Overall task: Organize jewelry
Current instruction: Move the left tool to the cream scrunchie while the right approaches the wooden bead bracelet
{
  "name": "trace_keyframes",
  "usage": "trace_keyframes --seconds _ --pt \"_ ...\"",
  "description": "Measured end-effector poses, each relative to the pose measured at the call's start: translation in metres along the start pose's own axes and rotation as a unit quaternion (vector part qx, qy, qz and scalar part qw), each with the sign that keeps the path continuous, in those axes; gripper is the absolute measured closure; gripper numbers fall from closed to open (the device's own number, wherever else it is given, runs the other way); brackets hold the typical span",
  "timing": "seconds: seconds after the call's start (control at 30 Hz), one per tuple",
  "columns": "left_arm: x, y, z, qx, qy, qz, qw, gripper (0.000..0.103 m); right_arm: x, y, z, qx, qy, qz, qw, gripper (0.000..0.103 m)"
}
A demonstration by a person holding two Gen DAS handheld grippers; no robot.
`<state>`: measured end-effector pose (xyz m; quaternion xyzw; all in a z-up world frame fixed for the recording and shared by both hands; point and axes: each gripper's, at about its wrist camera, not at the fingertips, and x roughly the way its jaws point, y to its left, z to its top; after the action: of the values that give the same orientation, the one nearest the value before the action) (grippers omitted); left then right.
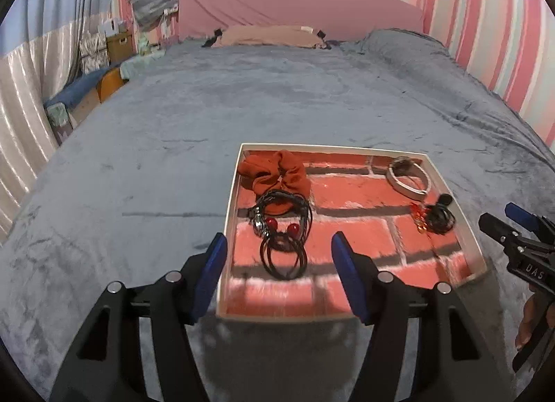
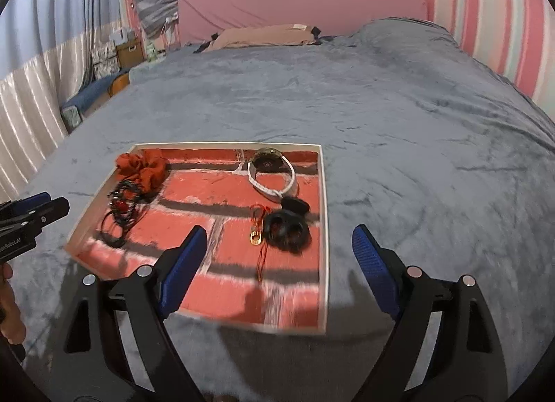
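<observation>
A shallow white-rimmed tray [image 1: 227,228] with a red brick-pattern floor lies on the grey bed; it also shows in the right wrist view [image 2: 324,214]. In it lie an orange scrunchie [image 1: 277,171], black hair ties with red beads [image 1: 282,228], a white-strapped watch [image 1: 409,176] and a black scrunchie with a red-gold chain [image 1: 438,218]. My left gripper [image 1: 279,268] is open and empty above the tray's near left part, over the black hair ties. My right gripper [image 2: 279,263] is open and empty, hovering near the black scrunchie [image 2: 286,230] and the chain [image 2: 256,237].
The grey velvet blanket [image 1: 173,145] covers the bed around the tray. A peach pillow [image 1: 270,36] and a pink headboard [image 1: 298,3] stand at the far end. Striped walls are on the right, and curtains and storage boxes [image 1: 118,41] on the left.
</observation>
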<state>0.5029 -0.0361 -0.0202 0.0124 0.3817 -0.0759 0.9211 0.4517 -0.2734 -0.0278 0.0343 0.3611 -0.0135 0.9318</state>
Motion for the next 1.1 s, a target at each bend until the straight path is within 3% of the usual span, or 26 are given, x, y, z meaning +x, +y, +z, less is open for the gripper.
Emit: trace_keyframes --seconds 0.13,0.47,0.7,1.1 --pt "-0.036 0.001 -0.016 0.0 -0.021 0.005 0.9998 0.031 -0.03 -0.004 -0.021 0.012 -0.01 -0.002 1.0 0.019" --pt "-0.096 0.013 -0.075 -0.008 -0.044 0.015 0.9989 0.031 -0.084 -0.007 -0.084 0.029 -0.033 -0.003 0.999 0.02" --pt "-0.102 0.014 -0.117 -0.026 -0.033 0.01 0.9991 0.031 -0.097 0.01 -0.119 0.032 -0.03 0.005 0.999 0.027" --pt "-0.091 0.006 -0.17 -0.014 -0.023 0.034 0.9991 0.031 -0.074 0.029 -0.163 0.033 0.005 0.002 0.999 0.041"
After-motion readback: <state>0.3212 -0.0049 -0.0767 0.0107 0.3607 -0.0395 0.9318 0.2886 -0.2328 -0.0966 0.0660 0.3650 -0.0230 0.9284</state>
